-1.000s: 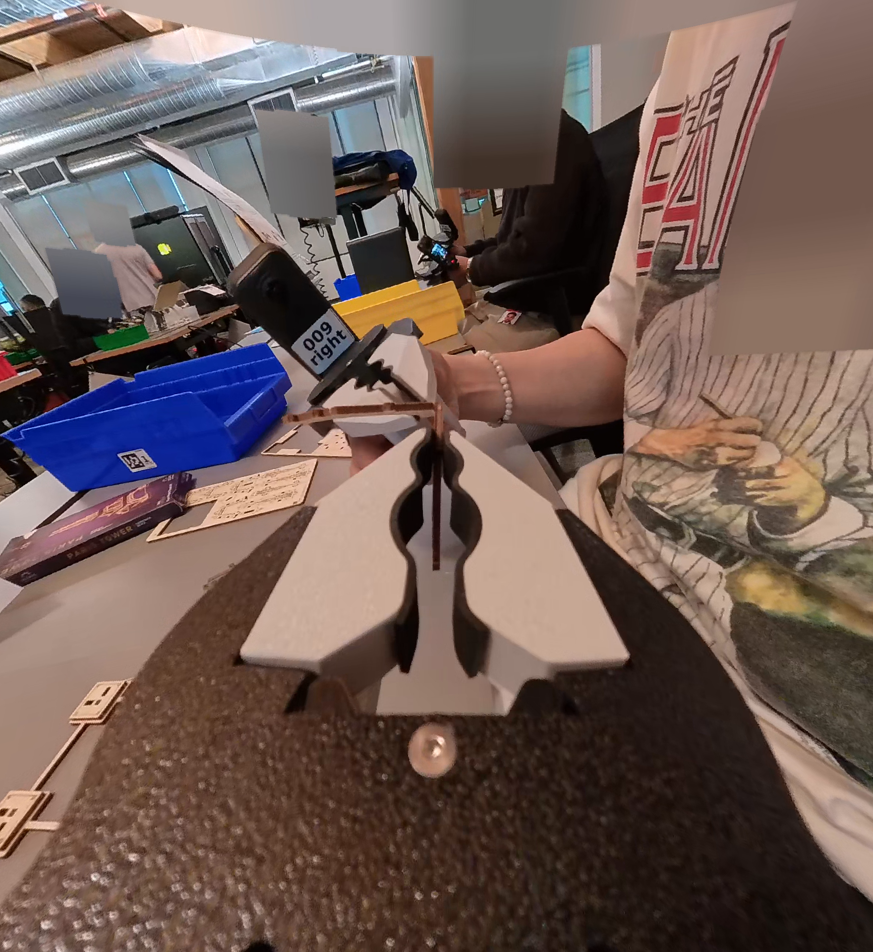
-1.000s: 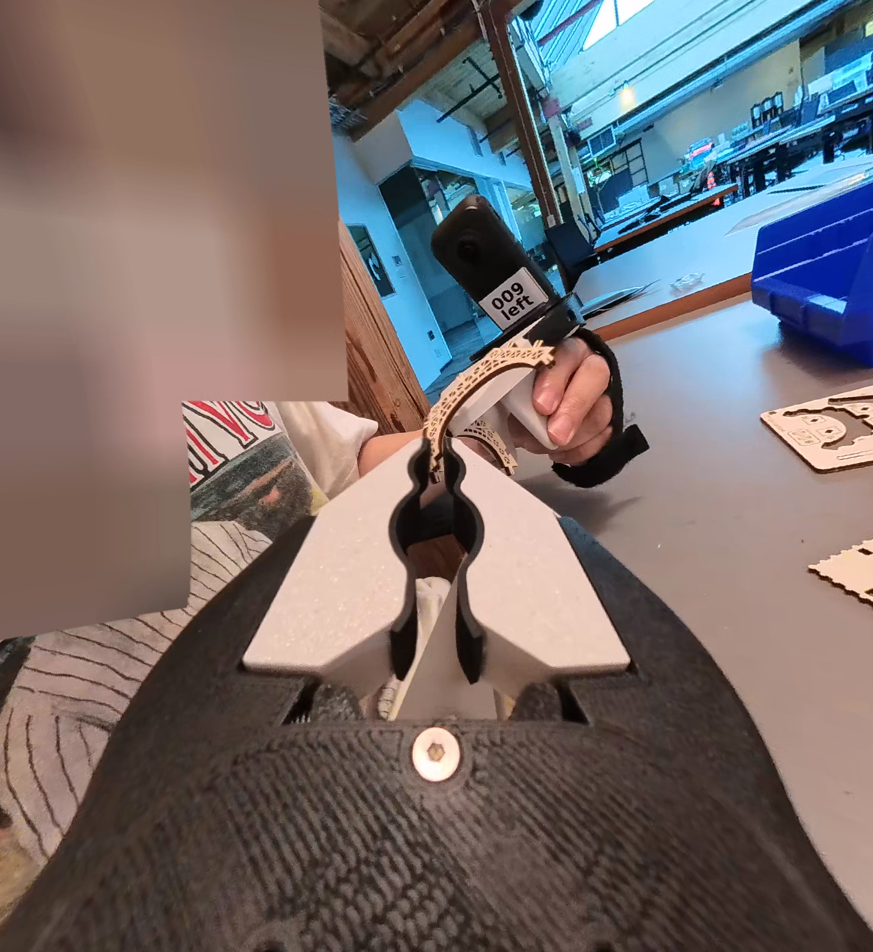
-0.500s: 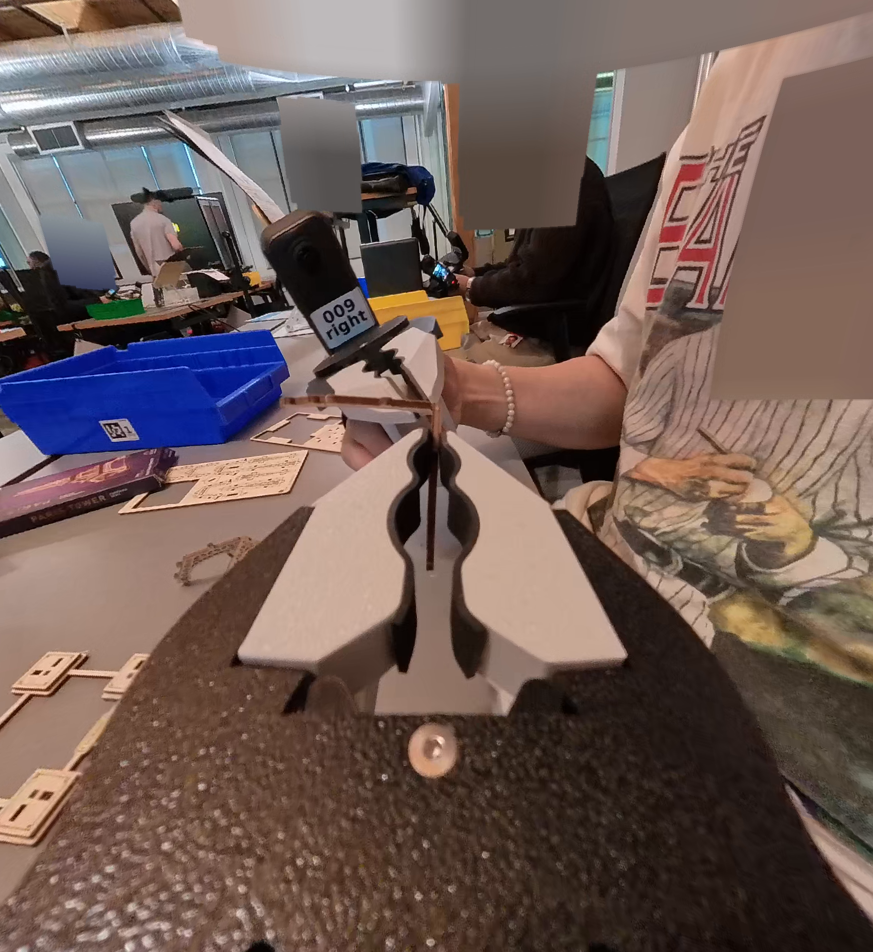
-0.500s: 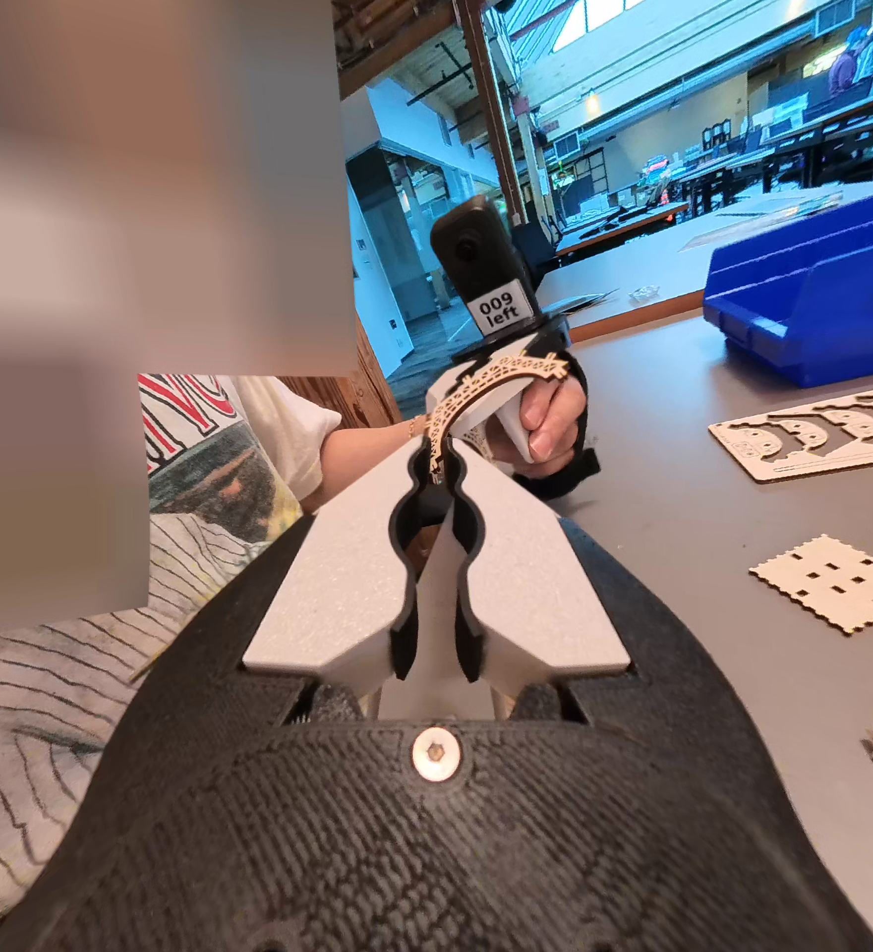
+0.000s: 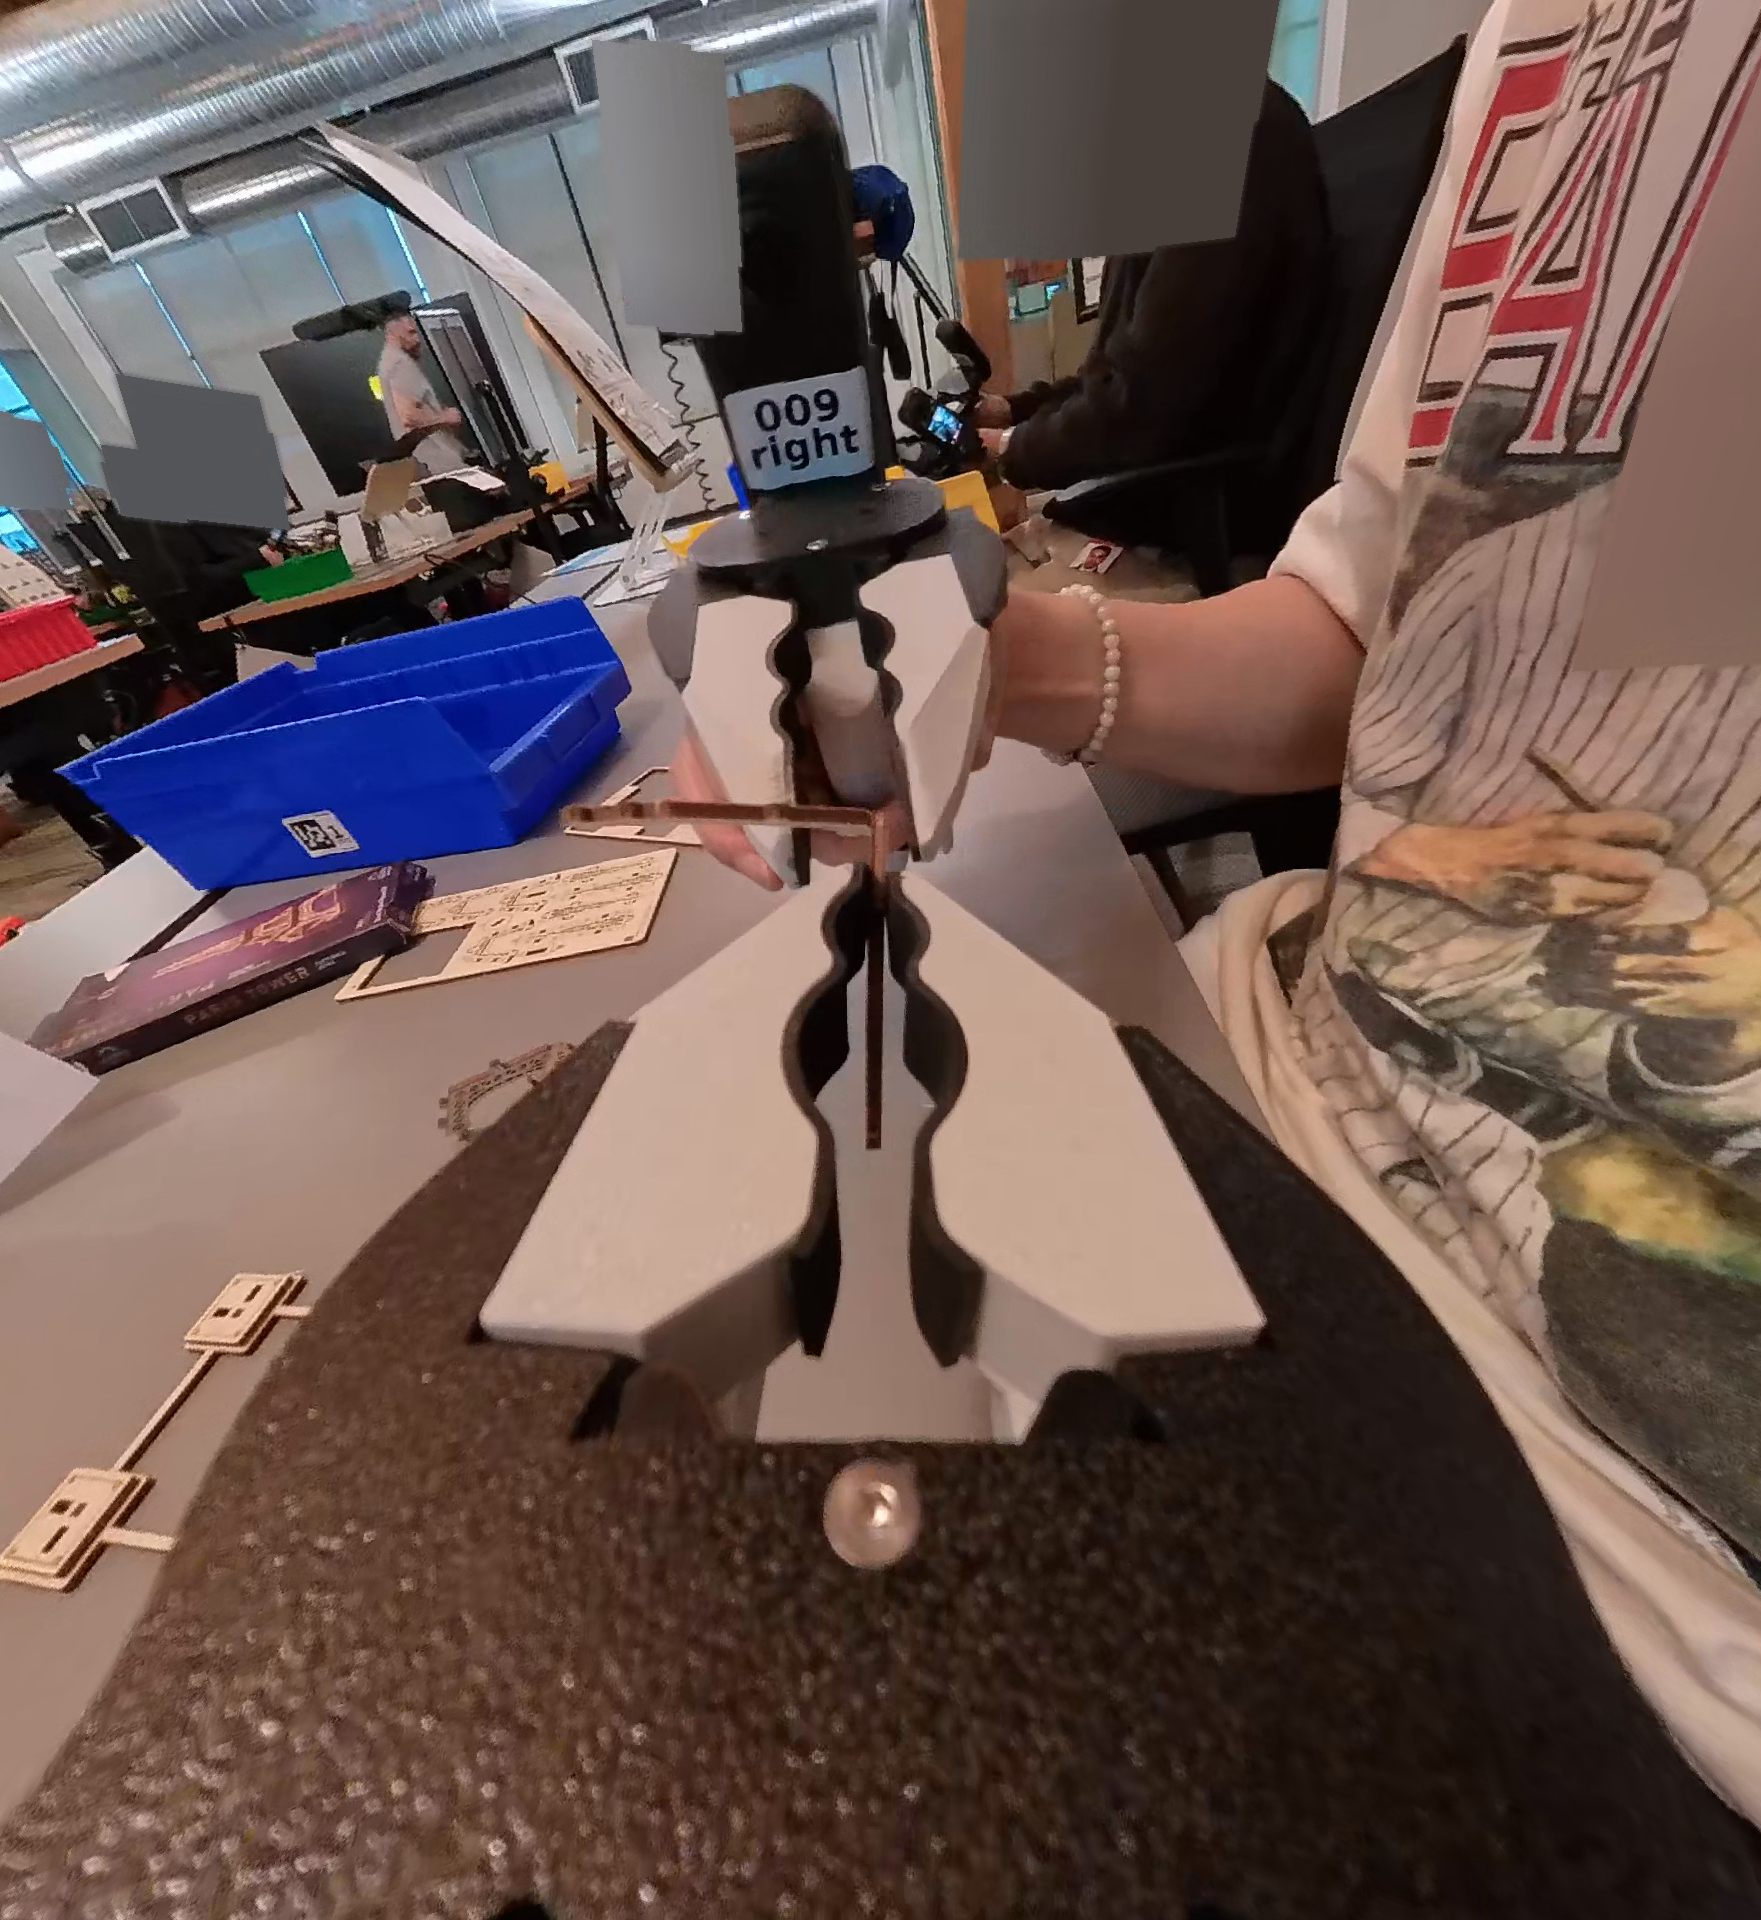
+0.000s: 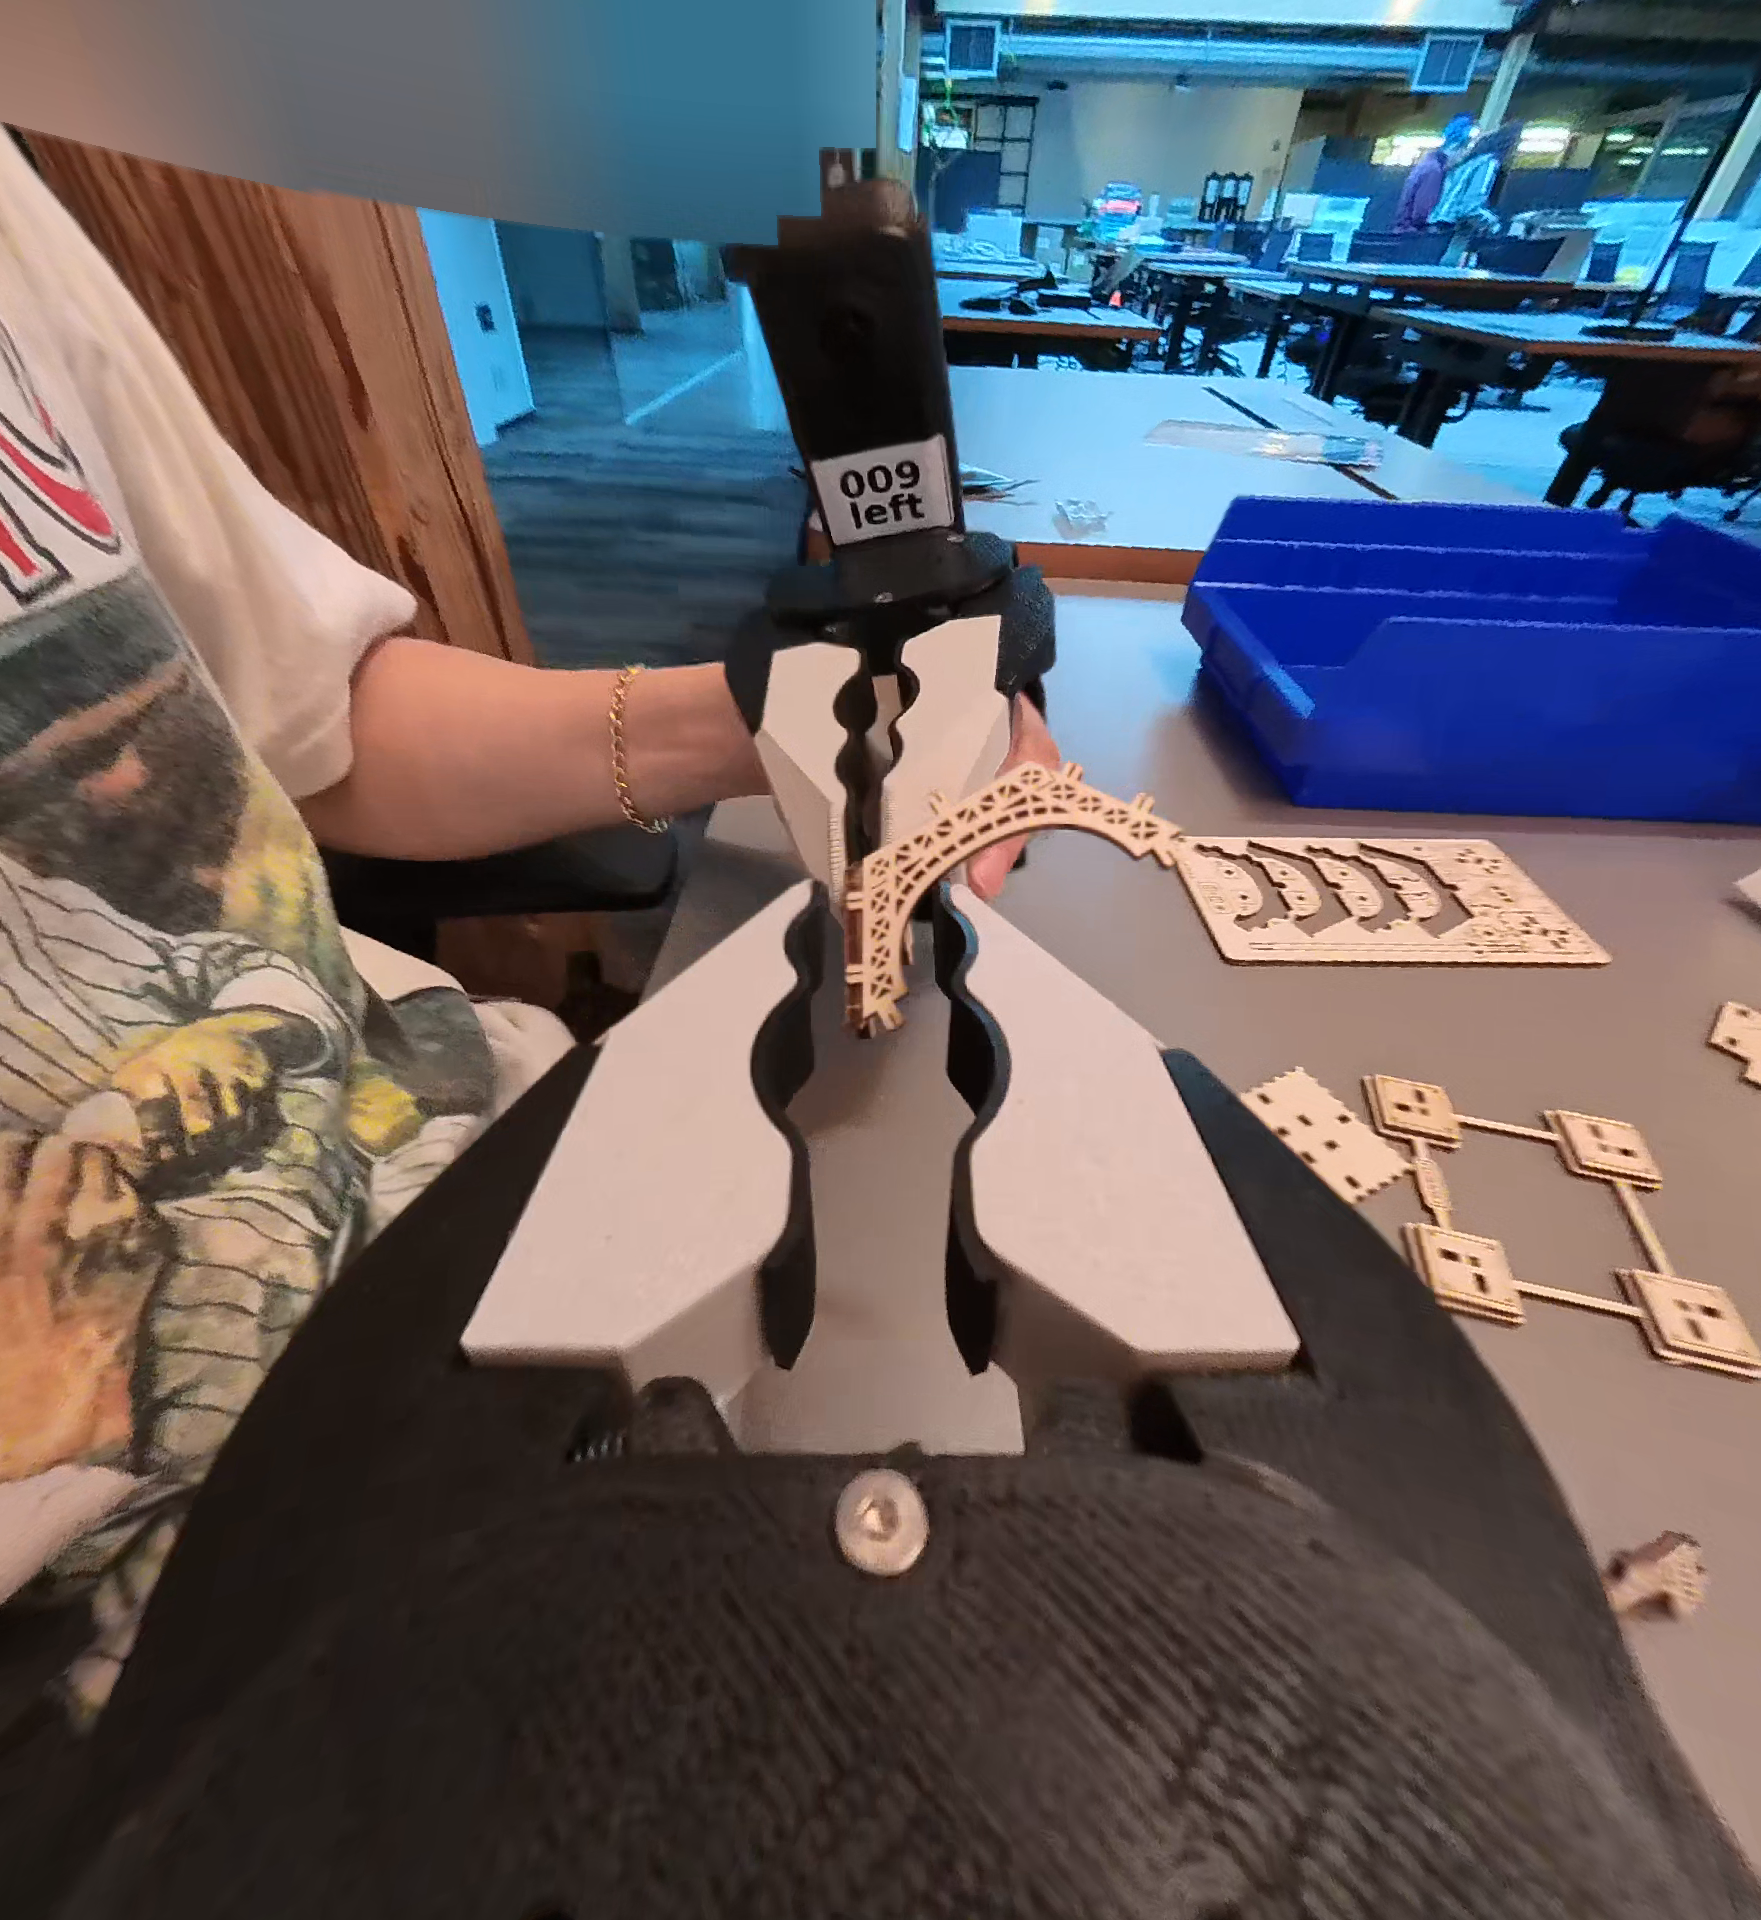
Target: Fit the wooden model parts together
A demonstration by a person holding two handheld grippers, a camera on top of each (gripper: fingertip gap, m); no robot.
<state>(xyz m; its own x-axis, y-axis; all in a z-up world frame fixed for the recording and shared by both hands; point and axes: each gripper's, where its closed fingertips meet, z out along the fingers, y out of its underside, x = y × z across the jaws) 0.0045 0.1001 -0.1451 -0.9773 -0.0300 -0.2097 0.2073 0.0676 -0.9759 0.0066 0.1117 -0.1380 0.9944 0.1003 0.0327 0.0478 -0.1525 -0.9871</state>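
Note:
My left gripper [image 5: 871, 888] is shut on a thin flat wooden part [image 5: 873, 1039], seen edge-on between its fingers. A lattice wooden arch [image 6: 1001, 831] meets that part at a corner and sticks out sideways; in the left wrist view it shows edge-on [image 5: 710, 816]. My right gripper [image 6: 878, 904] is open, its jaws well apart. One leg of the arch [image 6: 876, 956] hangs between the fingers, apparently without touching them. The two grippers face each other tip to tip above the grey table [image 6: 1271, 1029], near its front edge.
A blue bin [image 6: 1520, 665] stands at the back. On the table lie a cut wooden sheet [image 6: 1395, 904], a frame of square feet [image 6: 1562, 1216], a small toothed plate [image 6: 1317, 1132], a dark box [image 5: 232, 966] and another arch [image 5: 502, 1081]. The person's torso is close by. Both grippers' tips are close together, under 4 cm apart. Both grippers' tips are roughly 20 cm from the small toothed plate [image 6: 1317, 1132].
My right gripper has opened and let go of the arch it was shut on. Both grippers have swung round and now face each other straight on. The left stays shut on its part.

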